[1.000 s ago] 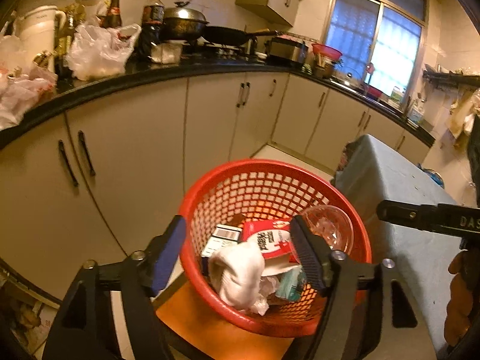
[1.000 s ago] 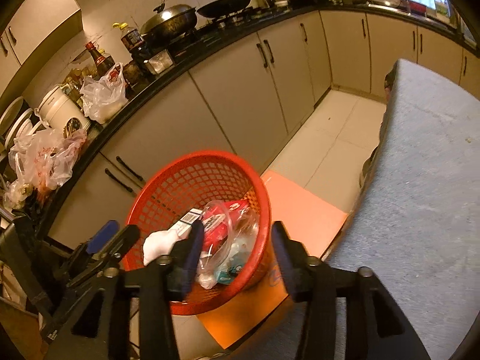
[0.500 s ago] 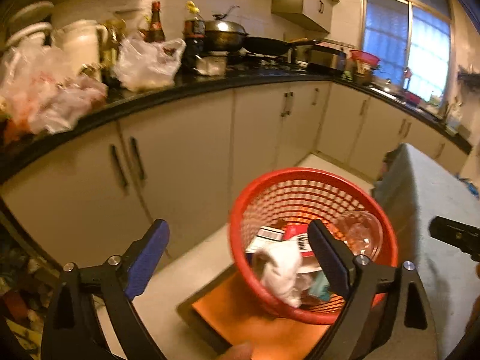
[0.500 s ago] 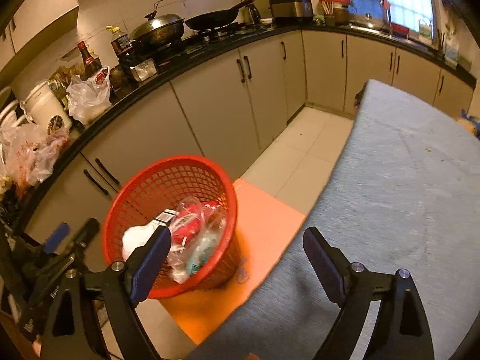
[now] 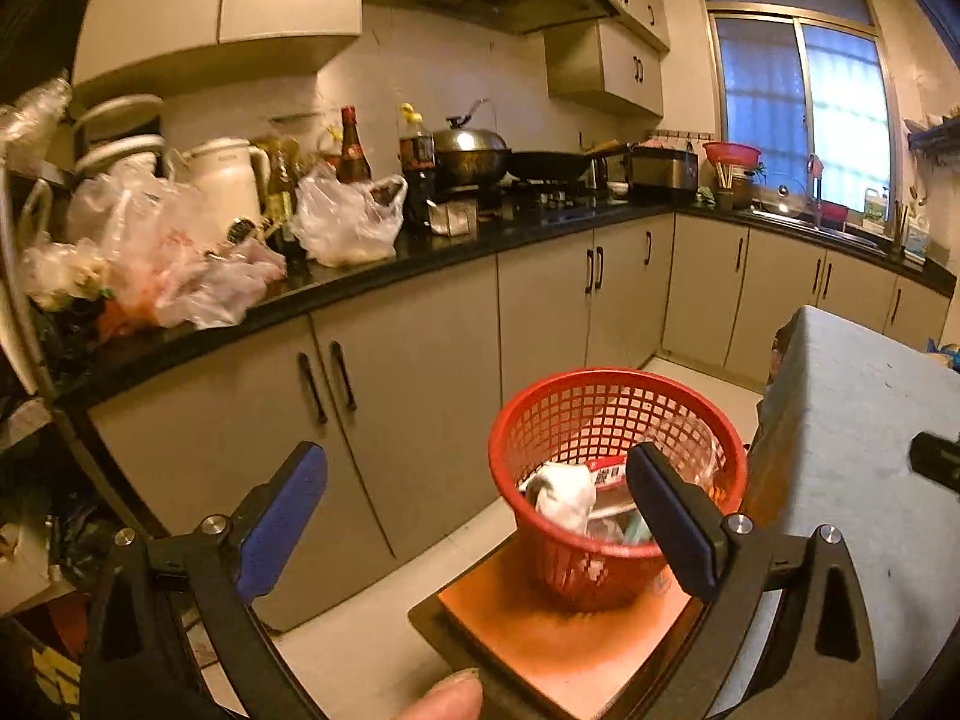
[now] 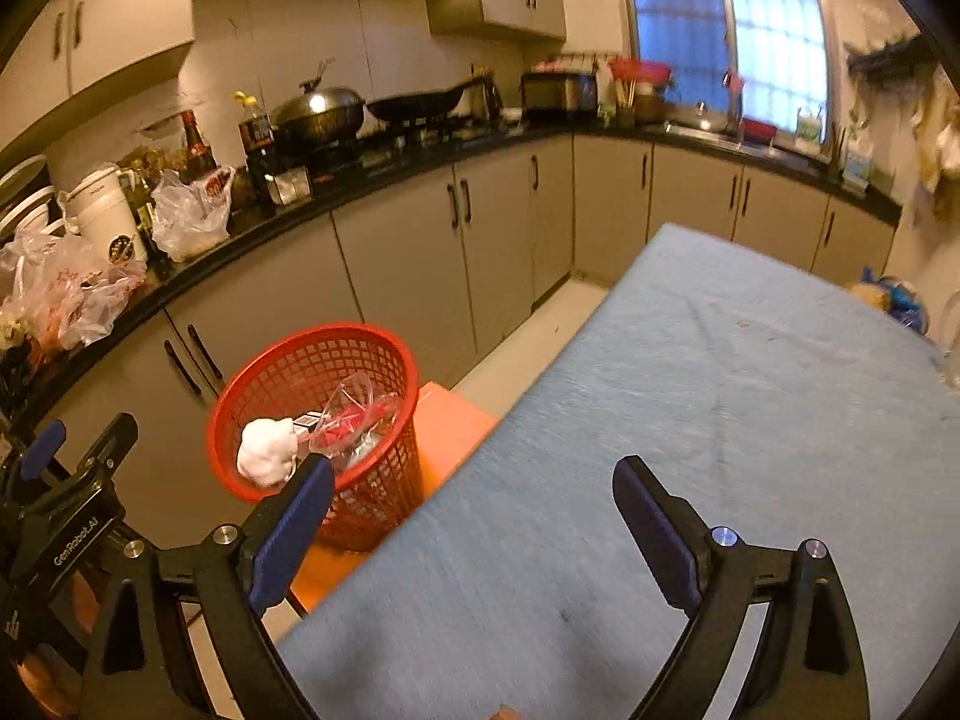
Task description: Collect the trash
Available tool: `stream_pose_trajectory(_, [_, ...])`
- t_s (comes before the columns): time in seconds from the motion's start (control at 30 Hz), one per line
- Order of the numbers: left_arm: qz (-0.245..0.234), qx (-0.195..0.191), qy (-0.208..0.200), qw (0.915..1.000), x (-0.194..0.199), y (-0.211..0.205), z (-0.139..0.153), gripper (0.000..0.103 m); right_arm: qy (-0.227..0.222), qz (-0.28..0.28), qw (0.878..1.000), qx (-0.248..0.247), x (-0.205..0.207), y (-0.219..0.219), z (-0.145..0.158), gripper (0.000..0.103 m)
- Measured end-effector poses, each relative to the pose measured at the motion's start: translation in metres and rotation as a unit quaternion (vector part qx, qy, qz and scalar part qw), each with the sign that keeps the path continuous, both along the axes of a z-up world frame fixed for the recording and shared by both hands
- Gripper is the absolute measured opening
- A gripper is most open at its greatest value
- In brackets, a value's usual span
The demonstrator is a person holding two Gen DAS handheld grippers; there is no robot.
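A red mesh basket (image 5: 503, 462) (image 6: 384, 480) stands on an orange stool (image 5: 570, 642) (image 6: 450, 426) beside the table. Inside it lie a crumpled white tissue (image 5: 564, 495) (image 6: 267, 450), a red-and-white packet (image 5: 606, 471) and clear plastic wrap (image 6: 357, 399). My left gripper (image 5: 474, 468) hangs back from the basket, above and to its left, its jaws opening wide with nothing between them. My right gripper (image 6: 474, 474) is over the edge of the blue-grey cloth on the table (image 6: 720, 420), its jaws also opening and holding nothing. The left gripper (image 6: 78, 438) shows at the right wrist view's left edge.
A black counter (image 5: 372, 282) runs along the cabinets (image 5: 420, 396), loaded with plastic bags (image 5: 348, 222), bottles, a white jug and a wok (image 5: 471, 159). Pale floor tiles (image 5: 360, 630) lie between cabinets and stool. A fingertip (image 5: 450, 696) shows at the bottom of the left view.
Both grippers have pulled up and back from the basket and their jaws have spread wide. The basket now looks smaller and farther off; the trash stays inside it.
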State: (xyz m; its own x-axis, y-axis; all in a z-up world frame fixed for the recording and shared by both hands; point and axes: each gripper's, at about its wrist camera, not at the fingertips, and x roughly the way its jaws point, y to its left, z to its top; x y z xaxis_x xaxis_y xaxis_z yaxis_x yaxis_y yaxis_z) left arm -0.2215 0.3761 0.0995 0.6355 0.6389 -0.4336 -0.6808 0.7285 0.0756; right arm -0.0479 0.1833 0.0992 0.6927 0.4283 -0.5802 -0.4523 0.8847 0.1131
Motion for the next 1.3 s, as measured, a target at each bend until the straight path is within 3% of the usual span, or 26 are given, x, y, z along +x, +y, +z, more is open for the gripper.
stream_pose_trajectory(0.13, [-0.016, 0.025, 0.006, 0.9995, -0.021, -0.033, 0.002, 0.099, -0.035, -0.013, 0.999, 0.002, -0.039, -0.029, 0.005, 0.100])
stream_pose_trajectory(0.33, [-0.042, 0.031, 0.019, 0.9985, -0.050, -0.073, -0.002, 0.099, -0.069, -0.030, 0.997, -0.007, -0.093, -0.059, 0.000, 0.102])
stream_pose_trajectory(0.63, [-0.039, 0.021, 0.010, 0.9990, -0.086, -0.098, -0.009, 0.099, -0.090, -0.045, 0.995, -0.024, -0.155, -0.083, -0.012, 0.103])
stream_pose_trajectory(0.77, [-0.042, 0.034, 0.000, 0.9986, -0.096, -0.111, -0.008, 0.099, -0.104, -0.052, 0.993, -0.027, -0.178, -0.086, -0.014, 0.103])
stream_pose_trajectory(1.3, [-0.038, 0.039, 0.016, 0.9984, -0.089, -0.114, -0.022, 0.099, -0.092, -0.040, 0.994, -0.051, -0.180, -0.073, -0.032, 0.103])
